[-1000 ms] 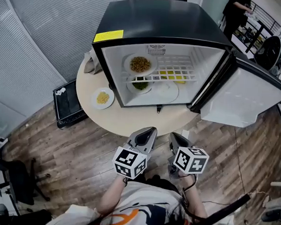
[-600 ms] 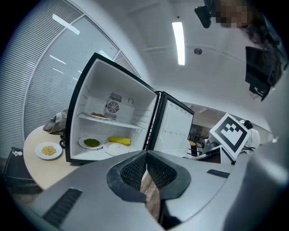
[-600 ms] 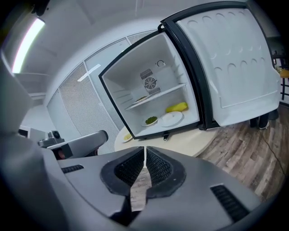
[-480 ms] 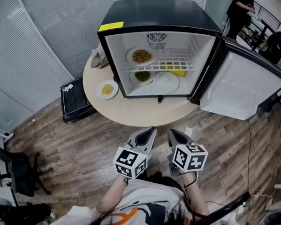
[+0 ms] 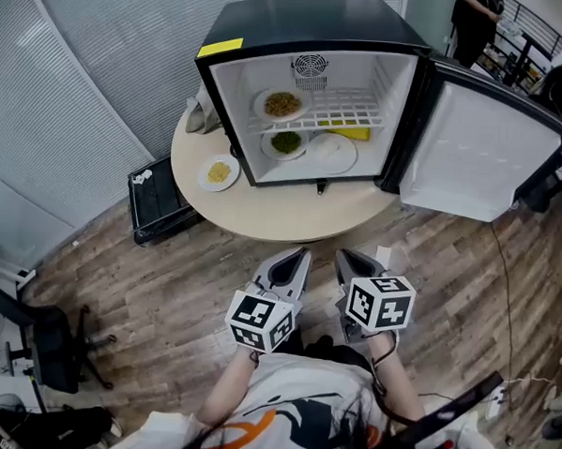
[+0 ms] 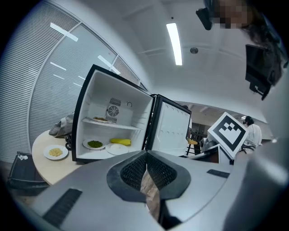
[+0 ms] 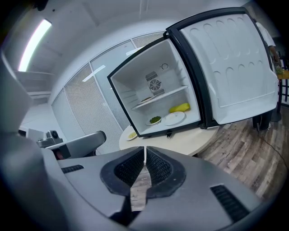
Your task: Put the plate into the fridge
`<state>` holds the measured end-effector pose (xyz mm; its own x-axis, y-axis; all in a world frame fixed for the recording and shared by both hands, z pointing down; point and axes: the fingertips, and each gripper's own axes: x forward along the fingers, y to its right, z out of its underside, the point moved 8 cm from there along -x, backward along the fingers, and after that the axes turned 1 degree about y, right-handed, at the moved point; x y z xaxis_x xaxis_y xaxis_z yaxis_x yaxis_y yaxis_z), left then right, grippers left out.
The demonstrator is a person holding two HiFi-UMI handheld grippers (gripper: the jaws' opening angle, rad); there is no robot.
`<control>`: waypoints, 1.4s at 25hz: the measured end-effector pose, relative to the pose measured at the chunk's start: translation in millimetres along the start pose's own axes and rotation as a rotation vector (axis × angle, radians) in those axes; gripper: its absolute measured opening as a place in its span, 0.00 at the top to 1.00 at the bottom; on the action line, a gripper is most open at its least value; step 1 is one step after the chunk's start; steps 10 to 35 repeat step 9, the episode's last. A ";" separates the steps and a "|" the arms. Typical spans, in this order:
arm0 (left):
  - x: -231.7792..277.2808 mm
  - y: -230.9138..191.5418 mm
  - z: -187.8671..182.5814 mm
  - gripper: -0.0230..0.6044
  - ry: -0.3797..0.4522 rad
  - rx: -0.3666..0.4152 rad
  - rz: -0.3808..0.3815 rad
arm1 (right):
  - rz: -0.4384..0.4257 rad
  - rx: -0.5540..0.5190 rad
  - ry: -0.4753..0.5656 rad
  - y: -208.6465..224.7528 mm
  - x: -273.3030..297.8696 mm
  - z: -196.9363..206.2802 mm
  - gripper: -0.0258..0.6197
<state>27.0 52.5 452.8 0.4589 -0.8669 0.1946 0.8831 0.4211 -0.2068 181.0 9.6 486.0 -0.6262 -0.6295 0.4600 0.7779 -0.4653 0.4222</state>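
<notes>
Head view: round beige table (image 5: pixel 281 224) on wood-plank floor (image 5: pixel 146 287), bearing boxy black fridge (image 5: pixel 301 23), door (image 5: pixel 482 154) wide open; white plate (image 5: pixel 218 172) with yellow food on tabletop just left of fridge. Left gripper view: left gripper (image 6: pixel 146 155) jaws pressed together, empty, pads (image 6: pixel 133 171) ribbed black. Right gripper view: right gripper (image 7: pixel 144 151) likewise closed, holding nothing.

White short-sleeved T-shirt (image 5: pixel 285 412) in view, orange and navy print splashed across the front. Out ahead, the grey moulded left gripper (image 5: pixel 304 258) and its twin, the grey moulded right gripper (image 5: pixel 341 256), each lined with black ribbed pads (image 6: pixel 132 169). Each carries a white cube with black square markers (image 5: pixel 259 322). A thin black cable (image 5: pixel 374 388) runs by the right wrist.
</notes>
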 end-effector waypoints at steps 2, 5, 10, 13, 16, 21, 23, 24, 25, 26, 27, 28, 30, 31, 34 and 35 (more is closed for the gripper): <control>-4.4 0.9 1.0 0.95 0.000 0.000 -0.007 | -0.004 -0.004 -0.004 -1.4 -0.2 1.9 0.92; -7.0 4.0 2.6 0.94 0.000 0.001 -0.010 | -0.009 -0.009 -0.009 -1.2 -0.5 4.4 0.92; -4.2 8.7 0.7 0.95 0.011 0.018 -0.009 | -0.018 -0.026 -0.008 1.0 0.6 3.0 0.92; -4.2 8.7 0.7 0.95 0.011 0.018 -0.009 | -0.018 -0.026 -0.008 1.0 0.6 3.0 0.92; -4.2 8.7 0.7 0.95 0.011 0.018 -0.009 | -0.018 -0.026 -0.008 1.0 0.6 3.0 0.92; -4.2 8.7 0.7 0.95 0.011 0.018 -0.009 | -0.018 -0.026 -0.008 1.0 0.6 3.0 0.92; -4.2 8.7 0.7 0.95 0.011 0.018 -0.009 | -0.018 -0.026 -0.008 1.0 0.6 3.0 0.92; -4.2 8.7 0.7 0.95 0.011 0.018 -0.009 | -0.018 -0.026 -0.008 1.0 0.6 3.0 0.92; -4.2 8.7 0.7 0.95 0.011 0.018 -0.009 | -0.018 -0.026 -0.008 1.0 0.6 3.0 0.92; -4.2 8.7 0.7 0.95 0.011 0.018 -0.009 | -0.018 -0.026 -0.008 1.0 0.6 3.0 0.92; -4.2 8.7 0.7 0.95 0.011 0.018 -0.009 | -0.018 -0.026 -0.008 1.0 0.6 3.0 0.92; -4.2 8.7 0.7 0.95 0.011 0.018 -0.009 | -0.018 -0.026 -0.008 1.0 0.6 3.0 0.92; -4.2 8.7 0.7 0.95 0.011 0.018 -0.009 | -0.018 -0.026 -0.008 1.0 0.6 3.0 0.92; -4.2 8.7 0.7 0.95 0.011 0.018 -0.009 | -0.018 -0.026 -0.008 1.0 0.6 3.0 0.92; -4.2 8.7 0.7 0.95 0.011 0.018 -0.009 | -0.018 -0.026 -0.008 1.0 0.6 3.0 0.92; -4.2 8.7 0.7 0.95 0.011 0.018 -0.009 | -0.018 -0.026 -0.008 1.0 0.6 3.0 0.92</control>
